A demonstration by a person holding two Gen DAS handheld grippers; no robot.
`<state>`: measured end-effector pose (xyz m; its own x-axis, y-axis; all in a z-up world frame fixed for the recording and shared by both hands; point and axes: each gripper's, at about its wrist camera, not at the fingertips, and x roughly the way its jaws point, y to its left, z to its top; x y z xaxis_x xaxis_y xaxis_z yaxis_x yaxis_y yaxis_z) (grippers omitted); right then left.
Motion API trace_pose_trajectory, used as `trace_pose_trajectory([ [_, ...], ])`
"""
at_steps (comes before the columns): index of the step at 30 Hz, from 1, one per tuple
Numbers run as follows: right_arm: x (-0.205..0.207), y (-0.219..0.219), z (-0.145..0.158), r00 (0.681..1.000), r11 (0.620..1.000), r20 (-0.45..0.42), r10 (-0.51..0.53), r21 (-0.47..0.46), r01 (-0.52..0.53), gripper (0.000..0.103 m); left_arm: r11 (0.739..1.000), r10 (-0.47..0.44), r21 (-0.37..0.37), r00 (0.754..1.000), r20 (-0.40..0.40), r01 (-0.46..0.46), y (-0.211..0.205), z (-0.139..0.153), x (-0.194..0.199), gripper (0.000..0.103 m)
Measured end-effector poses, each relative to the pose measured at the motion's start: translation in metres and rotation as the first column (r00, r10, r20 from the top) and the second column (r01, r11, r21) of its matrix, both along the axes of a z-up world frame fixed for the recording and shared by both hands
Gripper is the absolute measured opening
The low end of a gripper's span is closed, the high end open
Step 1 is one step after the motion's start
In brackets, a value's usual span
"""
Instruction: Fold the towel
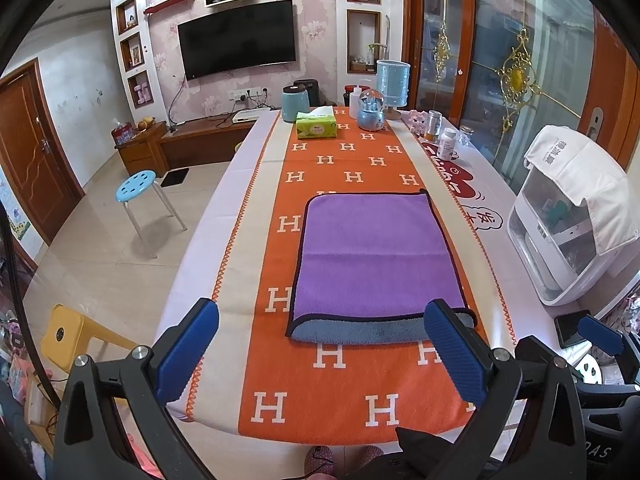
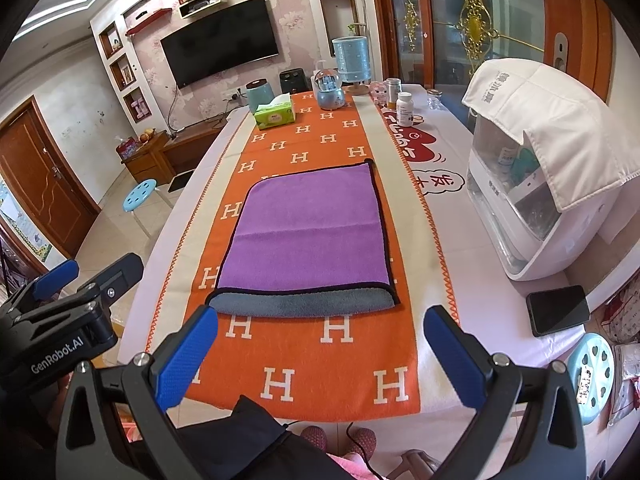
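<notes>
A purple towel with a dark hem lies flat on the orange table runner, folded over so its grey underside shows as a strip along the near edge. It also shows in the right wrist view. My left gripper is open and empty, raised near the table's front edge just short of the towel. My right gripper is open and empty, also short of the towel's near edge. The left gripper also shows at the left of the right wrist view.
A white appliance under a cloth cover stands at the table's right. A black phone lies near the right front corner. A tissue box, jars, bottles and a snow globe crowd the far end. Stools stand on the floor at left.
</notes>
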<state>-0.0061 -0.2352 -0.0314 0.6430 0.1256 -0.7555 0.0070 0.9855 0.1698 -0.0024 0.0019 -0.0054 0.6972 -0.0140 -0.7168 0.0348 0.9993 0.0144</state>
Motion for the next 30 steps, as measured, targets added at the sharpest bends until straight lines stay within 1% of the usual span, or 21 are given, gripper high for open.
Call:
trace_pose_trajectory([
  [10,-0.002,0.009,0.001,1.0,0.999,-0.005,-0.023,-0.025,0.022,0.103,0.999,-0.024,-0.024,1.0,-0.019,0.024,0.007,-0.003,0.001,0.102],
  [19,-0.005,0.02,0.009,1.0,0.999,-0.005,-0.03,-0.04,0.029,0.103,0.997,-0.059,-0.044,0.997,-0.042,0.057,0.018,-0.003,0.004,0.102],
  [30,-0.016,0.036,0.003,0.994,0.993,-0.015,-0.108,-0.042,0.107,0.103,0.991,-0.125,-0.051,0.99,-0.065,0.122,0.039,-0.01,0.008,0.102],
])
